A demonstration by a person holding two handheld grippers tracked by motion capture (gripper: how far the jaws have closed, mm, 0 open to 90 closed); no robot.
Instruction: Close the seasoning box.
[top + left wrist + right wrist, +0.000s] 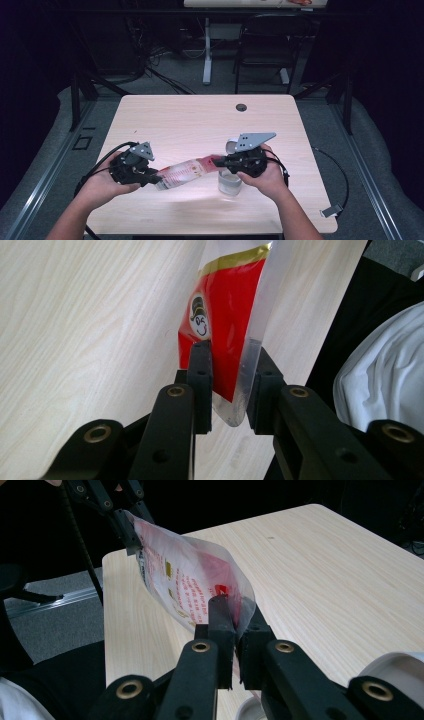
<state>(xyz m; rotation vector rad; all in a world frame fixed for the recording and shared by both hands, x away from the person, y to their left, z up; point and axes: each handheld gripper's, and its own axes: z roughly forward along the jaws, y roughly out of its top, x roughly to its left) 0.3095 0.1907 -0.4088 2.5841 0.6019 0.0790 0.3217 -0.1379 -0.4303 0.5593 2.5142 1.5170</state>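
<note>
Above the near half of the worktop [150, 115] you hold a red and clear snack pouch [182, 172] stretched between both tools, lifted off the wood. Your left gripper [152, 176] has its fingers [200, 375] closed on one sealed end; in the left gripper view the clear edge sits pinched between the two pads, though only a thin strip of film is caught. Your right gripper [220, 162] is clamped tight on the opposite end, its fingers [220, 615] pressed together over the crumpled plastic. A clear cup [230, 182] stands on the worktop right under your right hand, with a white lid [231, 146] lying just behind it.

The likely trouble is slip: pull harder and the slick film may slide out of the shallow left hold, jerking both hands apart. A sudden tear could also scatter the contents, and your right hand sits low enough to knock the cup over
</note>
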